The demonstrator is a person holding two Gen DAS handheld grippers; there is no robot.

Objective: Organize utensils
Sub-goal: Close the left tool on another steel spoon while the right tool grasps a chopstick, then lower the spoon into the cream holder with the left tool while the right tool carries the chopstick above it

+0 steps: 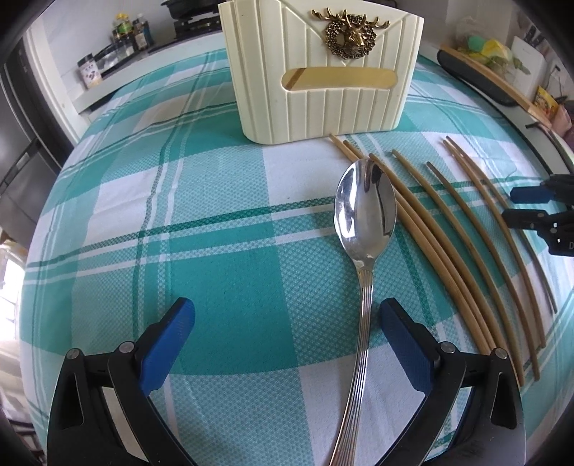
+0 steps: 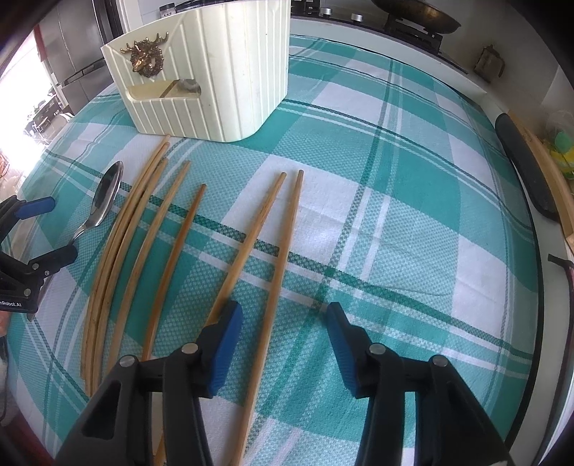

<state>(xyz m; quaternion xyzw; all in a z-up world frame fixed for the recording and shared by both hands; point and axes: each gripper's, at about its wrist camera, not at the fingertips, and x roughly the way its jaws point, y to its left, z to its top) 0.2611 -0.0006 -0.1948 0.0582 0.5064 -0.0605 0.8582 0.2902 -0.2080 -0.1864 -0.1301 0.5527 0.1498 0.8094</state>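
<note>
A metal spoon (image 1: 365, 215) lies on the teal plaid tablecloth (image 1: 222, 222), bowl pointing toward a cream utensil holder (image 1: 323, 68) with a brass deer badge. My left gripper (image 1: 285, 322) is open, its jaws on either side of the spoon's handle. Several wooden chopsticks (image 1: 448, 233) lie in a fan to the right of the spoon. In the right wrist view my right gripper (image 2: 285, 322) is open, with one chopstick (image 2: 278, 286) between its jaws. The spoon (image 2: 104, 197), the holder (image 2: 215, 71) and the left gripper (image 2: 46, 229) show at left there.
A black-and-wood tray (image 2: 527, 168) lies off the table's right edge. A stove with a pan (image 2: 416, 14) stands behind the table. Bottles and jars (image 1: 125, 36) sit on a counter at the back left.
</note>
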